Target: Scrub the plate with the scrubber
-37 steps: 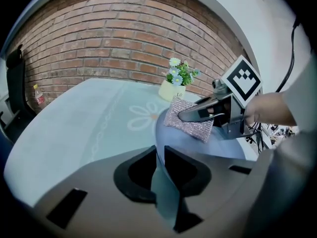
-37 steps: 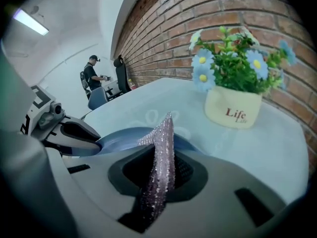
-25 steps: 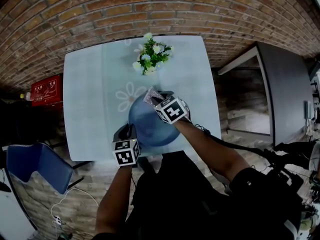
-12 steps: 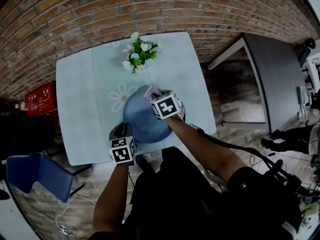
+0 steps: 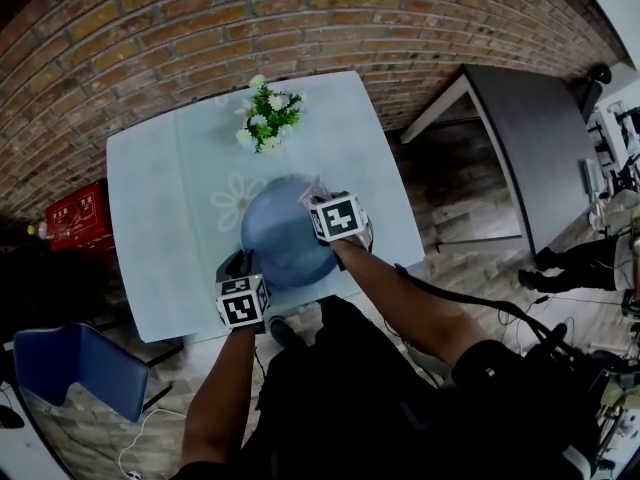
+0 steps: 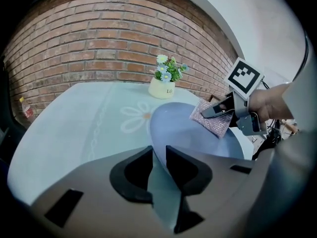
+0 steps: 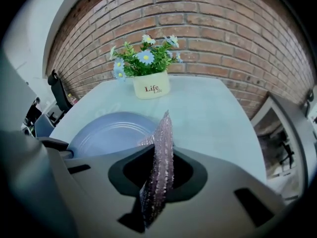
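A blue plate [image 5: 280, 236] is held tilted above the pale table, its near rim pinched in my left gripper [image 6: 157, 168], which is shut on it. In the left gripper view the blue plate [image 6: 193, 133] rises from between the jaws. My right gripper [image 5: 322, 204] is shut on a pinkish glittery scrubber [image 7: 161, 157], which stands on edge between its jaws. The scrubber [image 6: 214, 119] lies against the plate's upper right face, with the right gripper [image 6: 219, 111] over it. The plate [image 7: 106, 135] shows at the lower left in the right gripper view.
A white pot of flowers [image 5: 262, 116] marked "Life" stands at the table's far side, the flower pot [image 7: 151, 86] just beyond the plate. The table [image 5: 160, 218] has a daisy print. A brick wall is behind; a blue chair [image 5: 70, 368] stands at the near left, a grey cabinet [image 5: 520, 138] at the right.
The scrubber and right gripper have shifted slightly across the plate's upper right part. The left gripper keeps its hold on the rim. The head camera has moved a little.
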Motion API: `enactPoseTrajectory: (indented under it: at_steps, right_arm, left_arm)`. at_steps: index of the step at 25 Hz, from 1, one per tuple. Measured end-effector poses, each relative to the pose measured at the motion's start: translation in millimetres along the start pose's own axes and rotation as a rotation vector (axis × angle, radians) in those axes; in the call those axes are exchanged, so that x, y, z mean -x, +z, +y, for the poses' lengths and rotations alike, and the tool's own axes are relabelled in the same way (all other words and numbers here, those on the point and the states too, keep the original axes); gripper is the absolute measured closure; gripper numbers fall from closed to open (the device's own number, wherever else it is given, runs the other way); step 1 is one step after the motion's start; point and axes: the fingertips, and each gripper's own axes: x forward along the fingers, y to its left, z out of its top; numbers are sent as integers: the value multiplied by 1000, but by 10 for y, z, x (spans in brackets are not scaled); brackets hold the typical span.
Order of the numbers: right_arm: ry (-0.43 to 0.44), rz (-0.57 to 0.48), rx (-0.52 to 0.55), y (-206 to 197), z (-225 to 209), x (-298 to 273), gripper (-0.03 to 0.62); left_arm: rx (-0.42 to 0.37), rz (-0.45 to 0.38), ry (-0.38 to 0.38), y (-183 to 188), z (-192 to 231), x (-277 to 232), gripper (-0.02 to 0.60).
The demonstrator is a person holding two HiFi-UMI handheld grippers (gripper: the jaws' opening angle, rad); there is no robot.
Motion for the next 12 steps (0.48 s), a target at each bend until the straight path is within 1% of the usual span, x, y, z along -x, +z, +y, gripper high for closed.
enactPoseTrajectory:
  at_steps: [3,5,8,12]
  right_arm:
    - [-9,-20,16,-25,-32,41,526]
    - [5,-32,20,-40,-42,82,526]
    - [72,-46,65,-48,21,176,526]
    - [185,-90,196,11,203,250,526]
  left_arm:
    - [12,2,-13,-4,5,-12,495]
    - [13,0,-13,4,4,-15,495]
    - [28,-8,-8,0,-9,-8,494]
    - [54,-16,-6,0,9,-10,495]
